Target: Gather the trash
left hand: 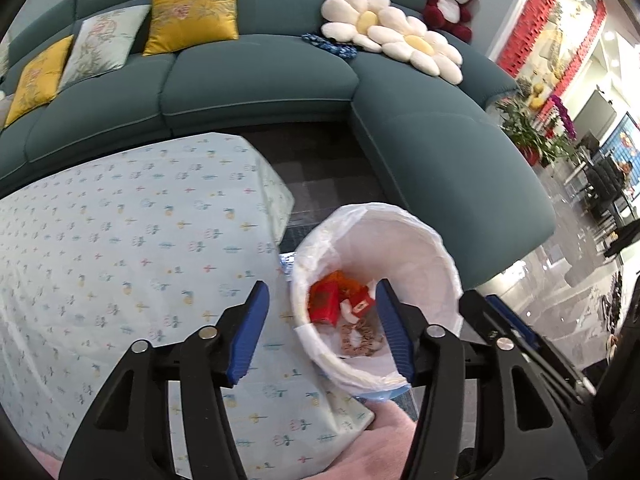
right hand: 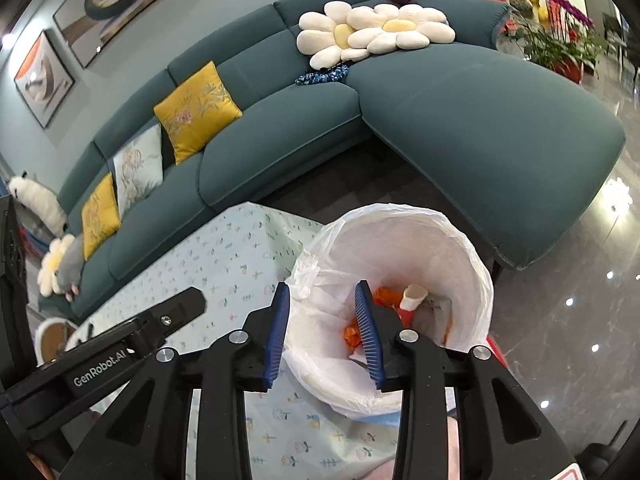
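Lined bin (left hand: 416,240) on floor right of clothed table (left hand: 120,240), wrappers (left hand: 324,300) inside, sofa (left hand: 256,80) behind.

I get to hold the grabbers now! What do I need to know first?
Left gripper: open, nothing between its fingers, above the bin's near rim.
Right gripper: open, empty, also over the bin.
Trash bin, white liner, stands beside the table.
Done: red packets, orange wrappers and a small paper cup lie inside.
Left: no trash shows on the visible part of the tablecloth; check elsewhere.
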The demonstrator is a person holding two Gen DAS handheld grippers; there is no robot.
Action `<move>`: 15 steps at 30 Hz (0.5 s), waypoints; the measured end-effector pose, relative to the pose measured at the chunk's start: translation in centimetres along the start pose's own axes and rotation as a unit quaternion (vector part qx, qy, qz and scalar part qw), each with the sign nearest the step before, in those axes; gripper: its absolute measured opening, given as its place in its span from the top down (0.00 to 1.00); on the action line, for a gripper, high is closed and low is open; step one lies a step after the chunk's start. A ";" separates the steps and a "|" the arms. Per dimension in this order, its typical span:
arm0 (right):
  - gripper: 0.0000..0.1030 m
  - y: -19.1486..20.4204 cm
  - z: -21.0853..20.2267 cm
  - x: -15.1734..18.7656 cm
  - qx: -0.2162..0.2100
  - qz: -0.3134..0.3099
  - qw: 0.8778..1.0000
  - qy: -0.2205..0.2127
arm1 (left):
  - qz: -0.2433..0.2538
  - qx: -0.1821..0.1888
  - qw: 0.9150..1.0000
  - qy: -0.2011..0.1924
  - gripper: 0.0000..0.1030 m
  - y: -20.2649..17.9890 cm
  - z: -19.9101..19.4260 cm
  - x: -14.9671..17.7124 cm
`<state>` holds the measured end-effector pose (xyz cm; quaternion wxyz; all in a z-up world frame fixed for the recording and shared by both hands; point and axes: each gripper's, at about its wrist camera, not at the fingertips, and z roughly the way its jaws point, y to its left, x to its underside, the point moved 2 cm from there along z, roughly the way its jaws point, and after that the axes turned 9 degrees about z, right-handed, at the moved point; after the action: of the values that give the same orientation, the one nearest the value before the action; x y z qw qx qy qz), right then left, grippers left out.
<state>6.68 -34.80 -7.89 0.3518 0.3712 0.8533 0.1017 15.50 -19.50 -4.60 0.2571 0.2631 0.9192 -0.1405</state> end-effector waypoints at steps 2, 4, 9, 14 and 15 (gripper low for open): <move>0.60 0.7 -0.4 0.4 0.010 -0.014 1.000 0.003 | -0.007 -0.007 1.000 -0.005 0.43 0.9 -0.7 0.5; 0.56 1.3 -0.8 0.8 0.015 -0.026 1.000 0.003 | -0.012 -0.017 1.000 -0.007 0.40 2.0 -1.3 1.1; 0.37 3.2 -1.7 2.8 0.034 -0.070 0.997 0.008 | -0.015 -0.052 0.999 -0.007 0.33 4.0 -2.6 2.8; 0.21 3.8 -2.6 4.8 0.058 -0.094 0.994 0.002 | -0.006 -0.086 0.996 -0.014 0.24 5.5 -4.0 4.6; 0.20 3.8 -2.7 5.0 0.059 -0.093 0.994 0.004 | -0.004 -0.092 0.996 -0.014 0.22 5.7 -4.3 5.0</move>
<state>4.61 -28.32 -6.84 0.3340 0.3100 0.8899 0.0200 13.31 -11.10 -4.48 0.2930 0.2324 0.9255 -0.0598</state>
